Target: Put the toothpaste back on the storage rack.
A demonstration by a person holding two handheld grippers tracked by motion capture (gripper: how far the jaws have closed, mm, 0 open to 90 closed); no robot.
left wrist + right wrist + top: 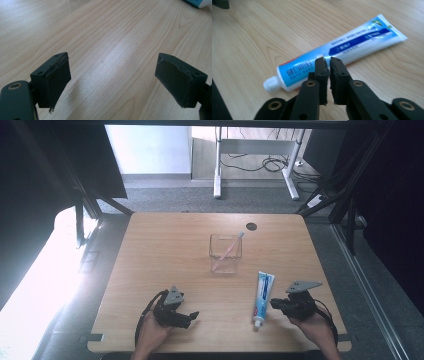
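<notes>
The toothbrush (pixel 228 248) already stands in the clear cup (pixel 225 254), while the toothpaste tube (pixel 262 297) lies on the table (pixel 165 250) just in front of that cup, unlifted, right gripper (pixel 276 303) jaws closed empty beside it, left gripper (pixel 192 316) jaws wide.

A clear square cup (pixel 225 254) with a pink toothbrush (pixel 231 246) leaning inside stands on the wooden table (pixel 165 250), well beyond both tools, between them.

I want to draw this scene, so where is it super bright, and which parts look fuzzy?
High view: white glare floods the floor left of the table, and the dark corners lose detail. Left gripper view: a pale sheen streaks the wood between the open left gripper; the jaws cast soft shadows. Right gripper view: the toothpaste tube is fairly sharp, while the shut right gripper blurs nearest the lens.
</notes>
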